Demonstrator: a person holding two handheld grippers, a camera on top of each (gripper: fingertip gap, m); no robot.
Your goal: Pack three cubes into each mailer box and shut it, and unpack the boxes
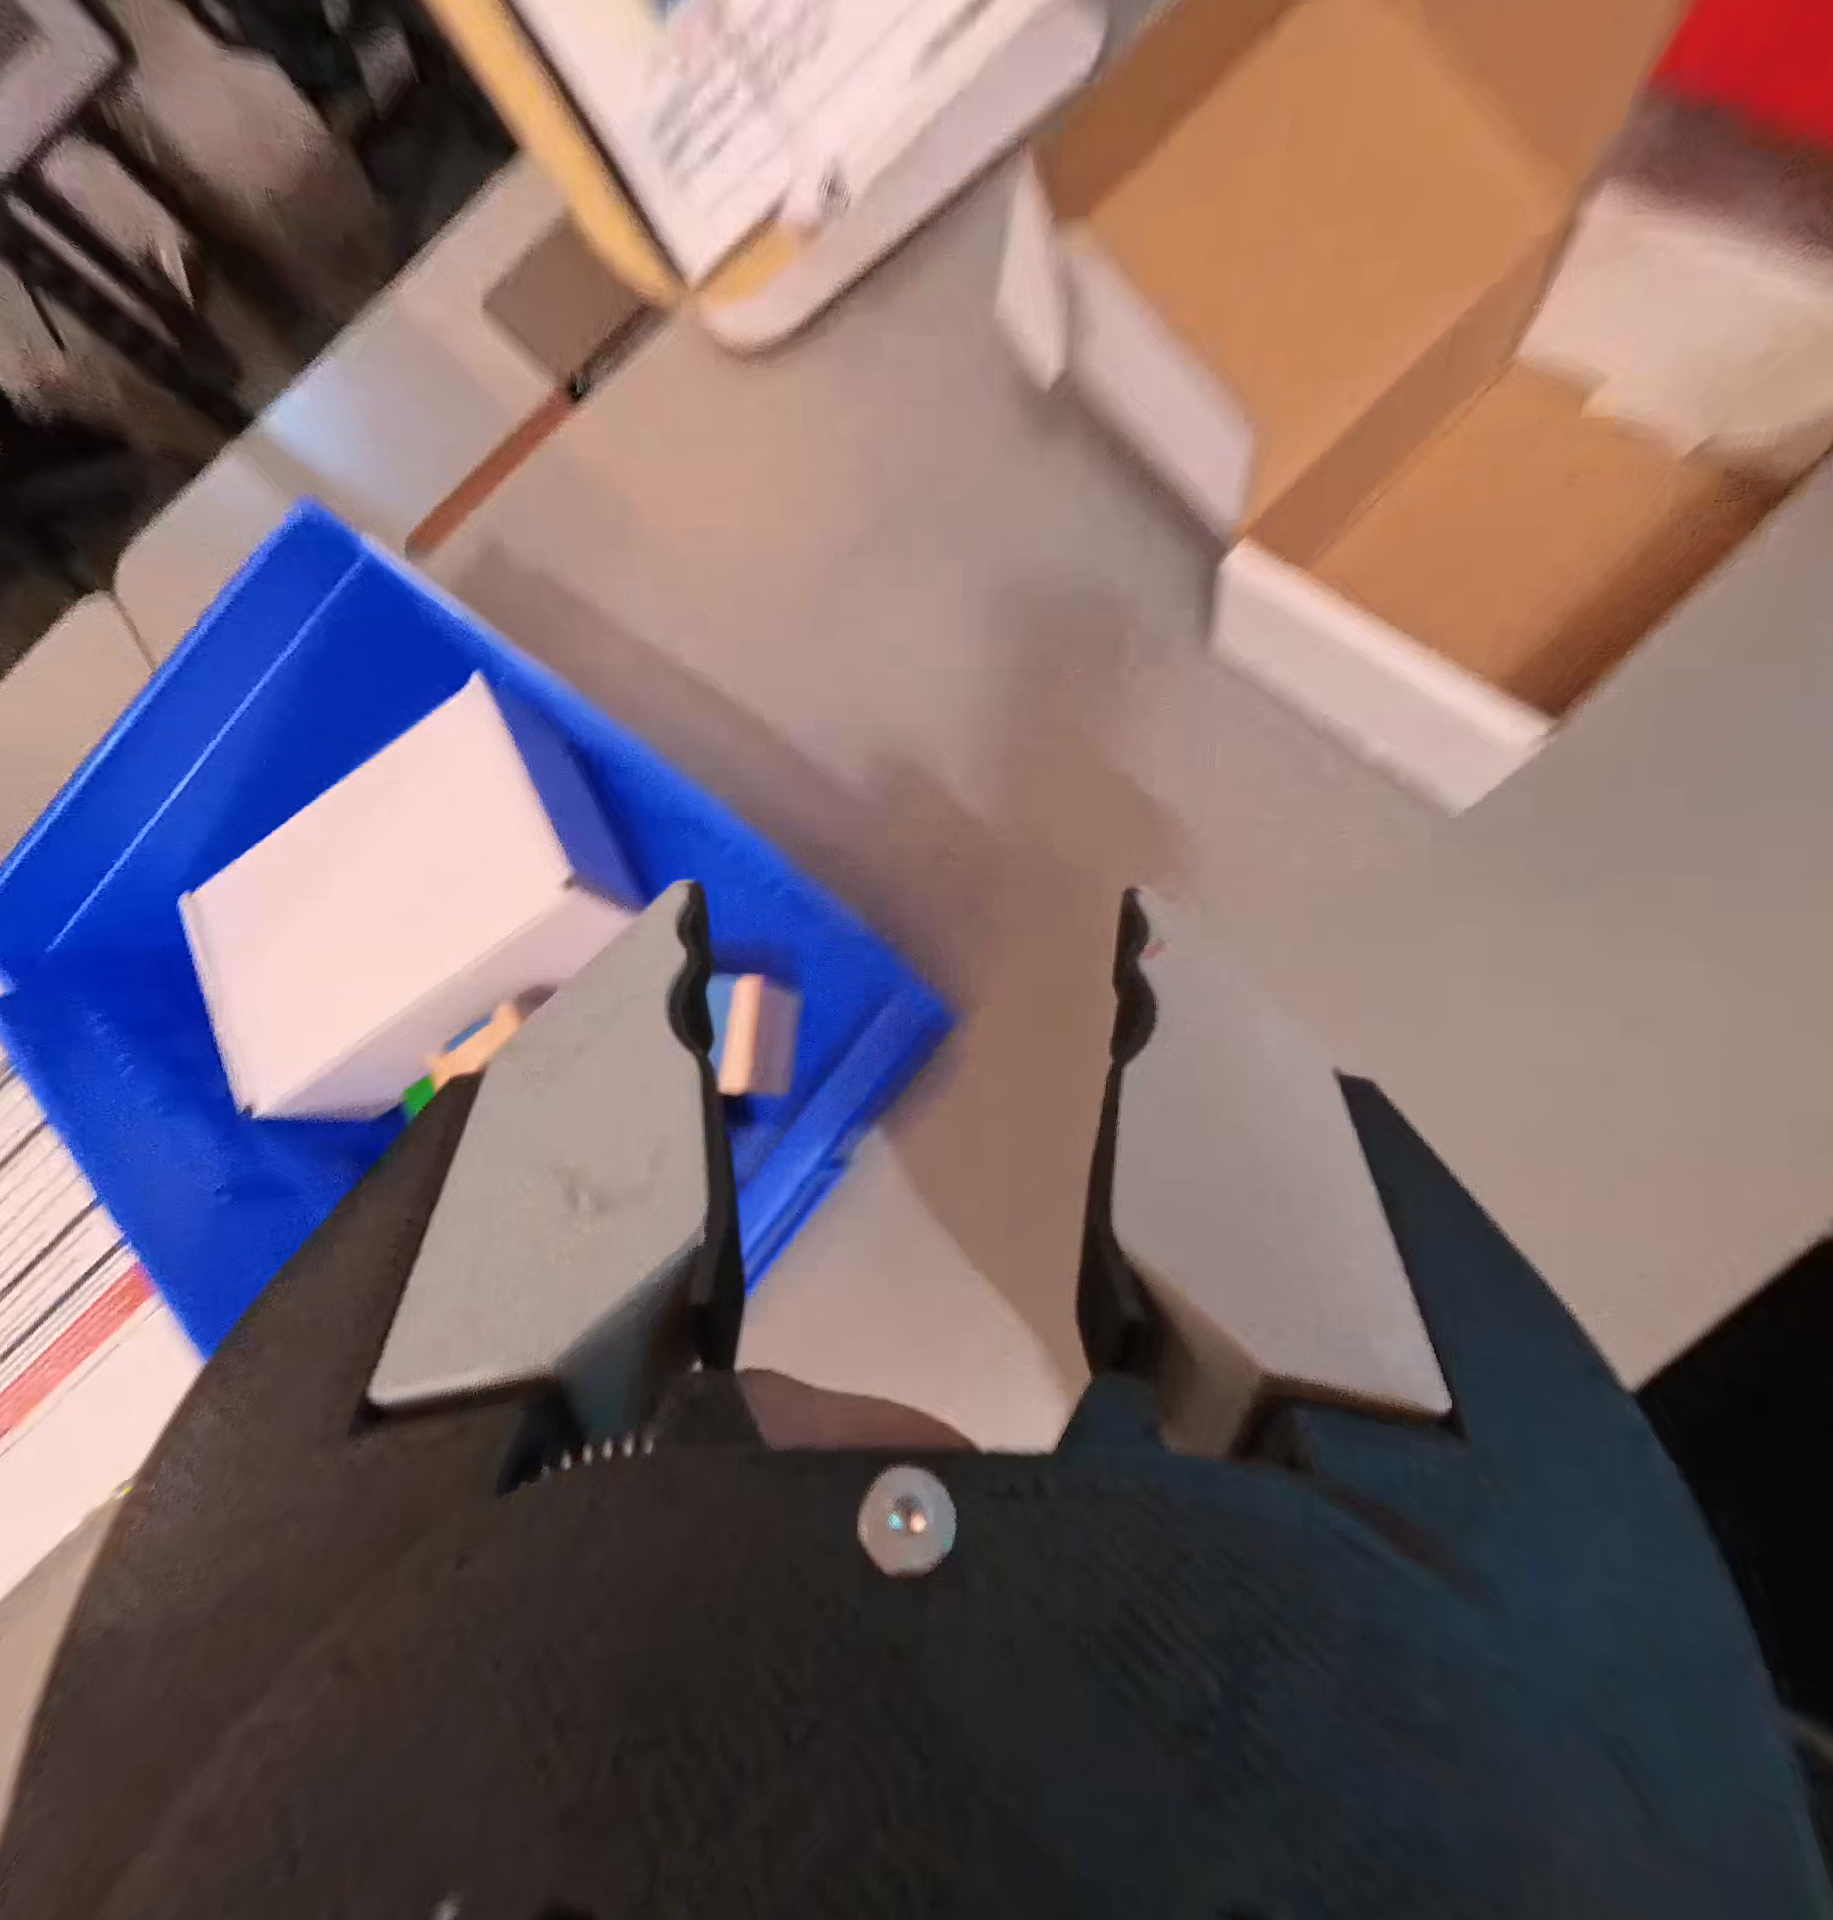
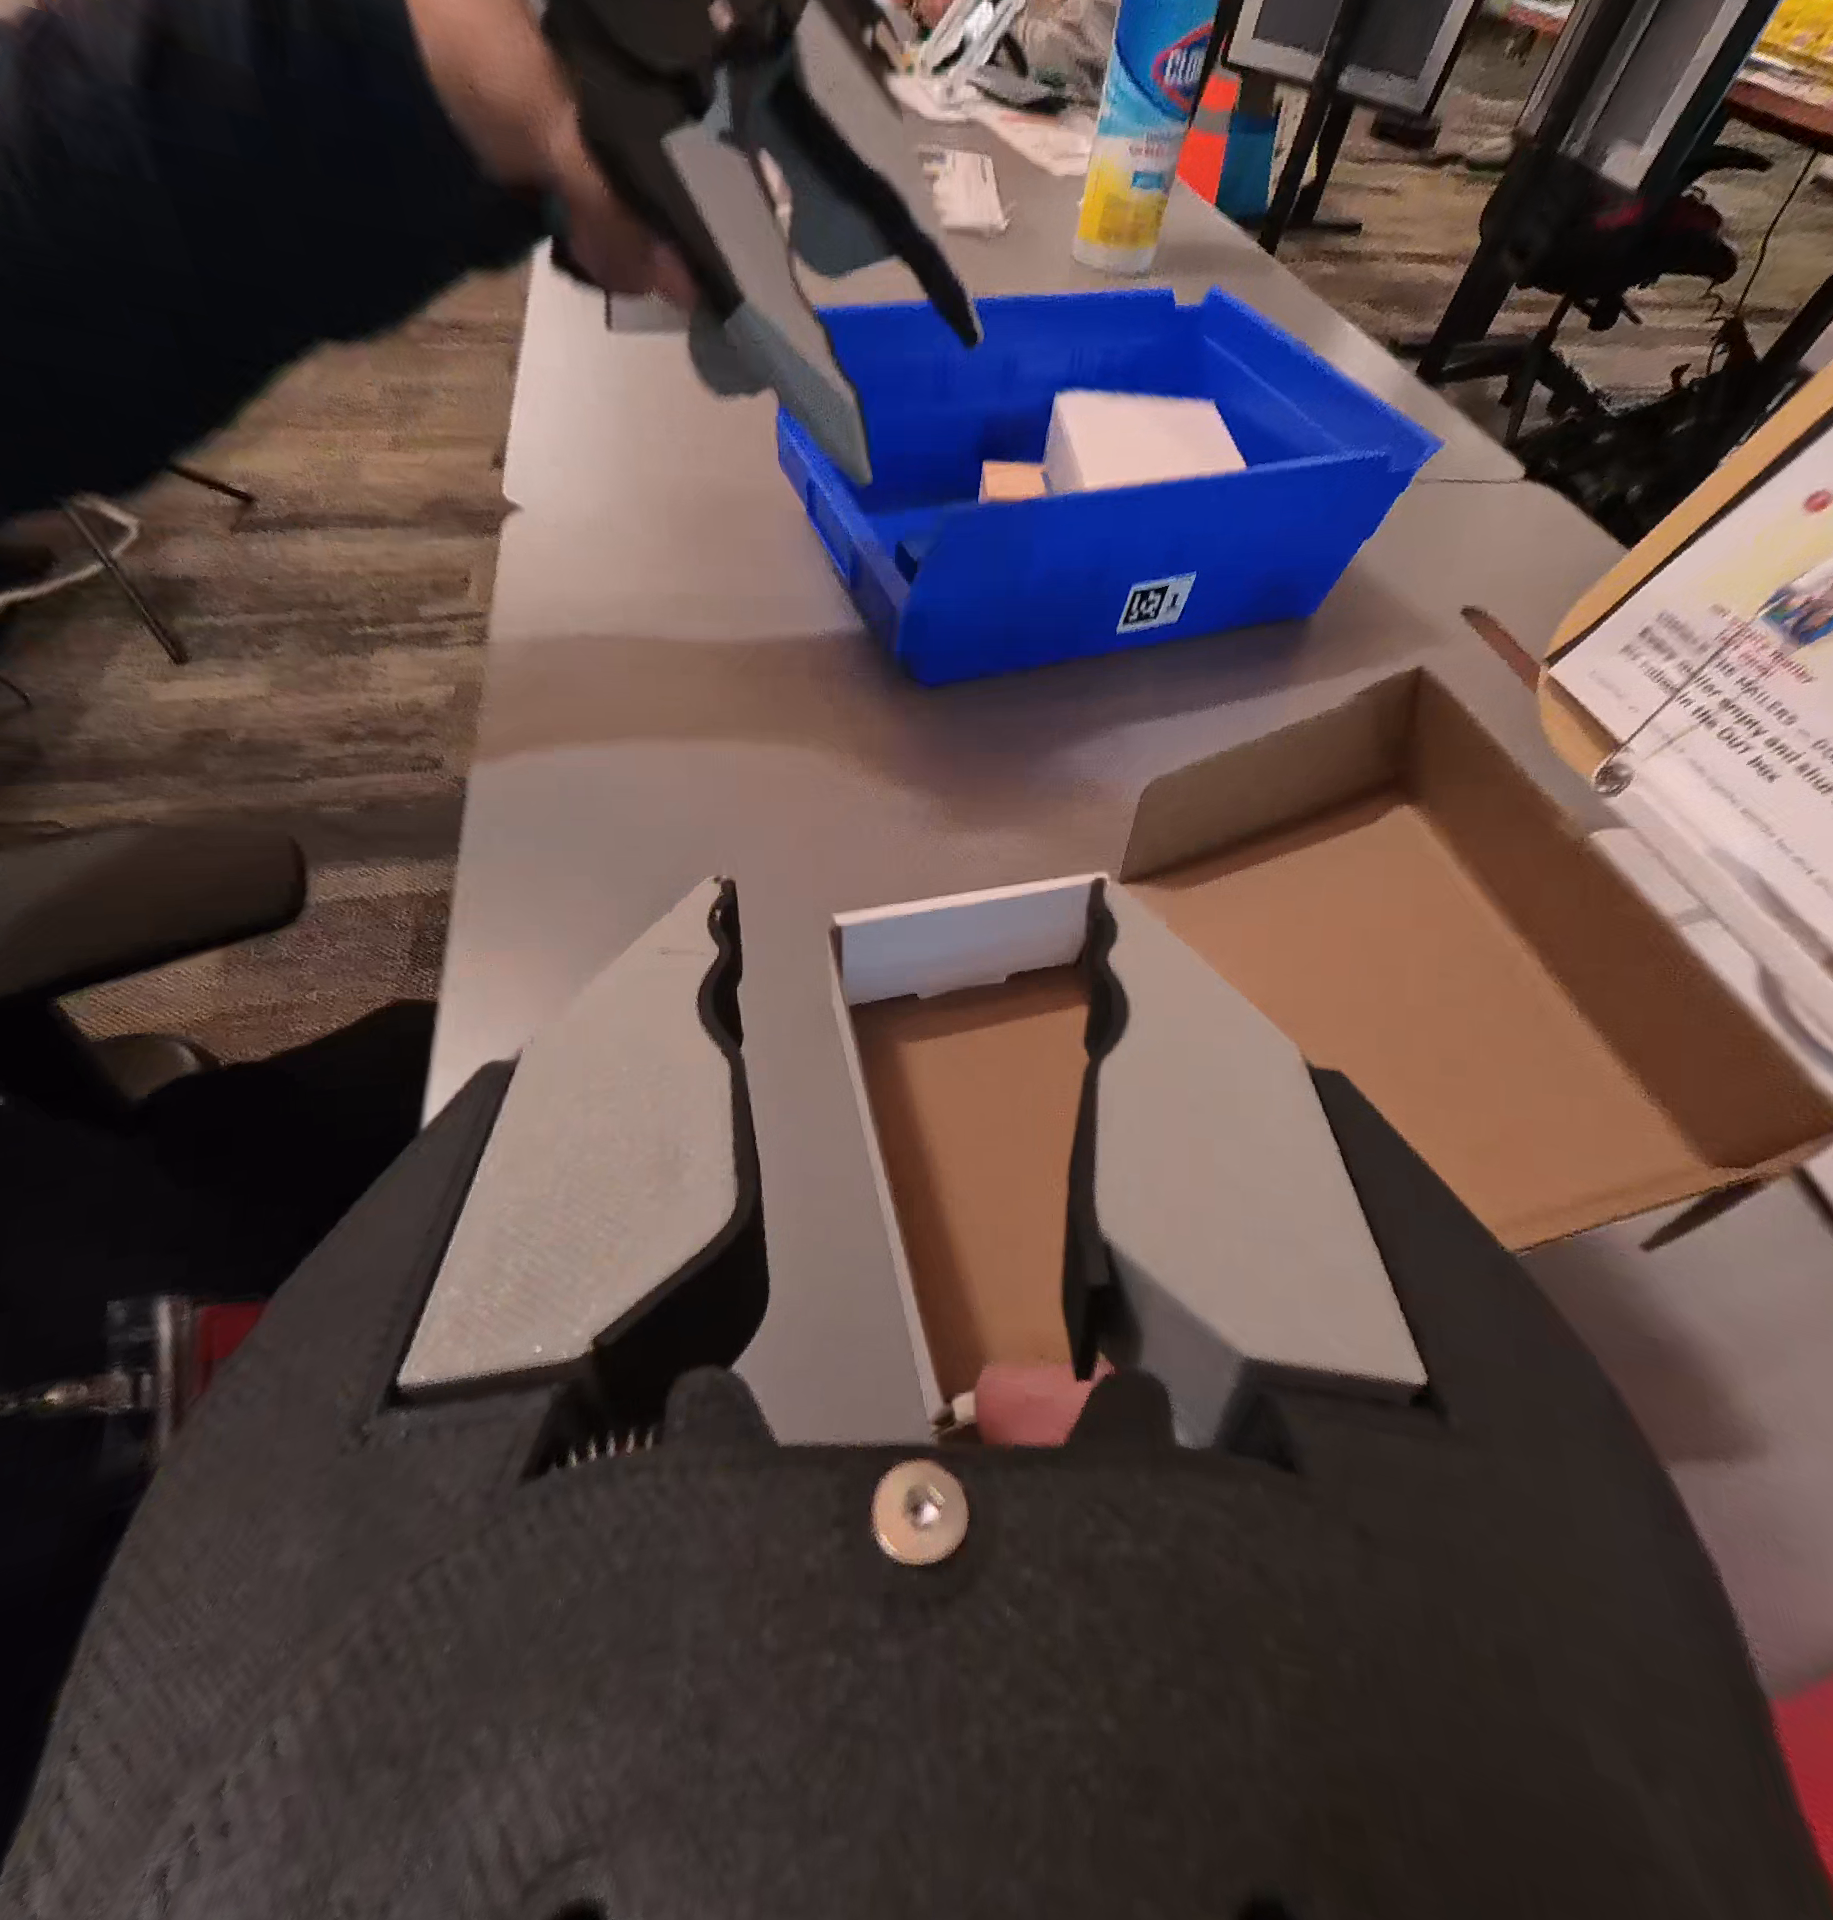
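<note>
Overhead, the left gripper [image 1: 907,935] is held spread above the blue plastic bin [image 1: 268,665]. The right gripper [image 2: 907,935], likewise spread, is poised over the open, light cardboard mailer box [image 2: 953,1143]; its stiff walls are probably best pinched.

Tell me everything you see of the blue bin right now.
The blue bin is a rectangular open-top tub, plastic by its look, standing upright on the grey table with a small square marker sticker on its near wall. Inside lie a closed white mailer box and a few cubes, partly hidden, their count unclear. The left claw hangs open over its rim, empty; whether it touches the bin cannot be told.
</note>
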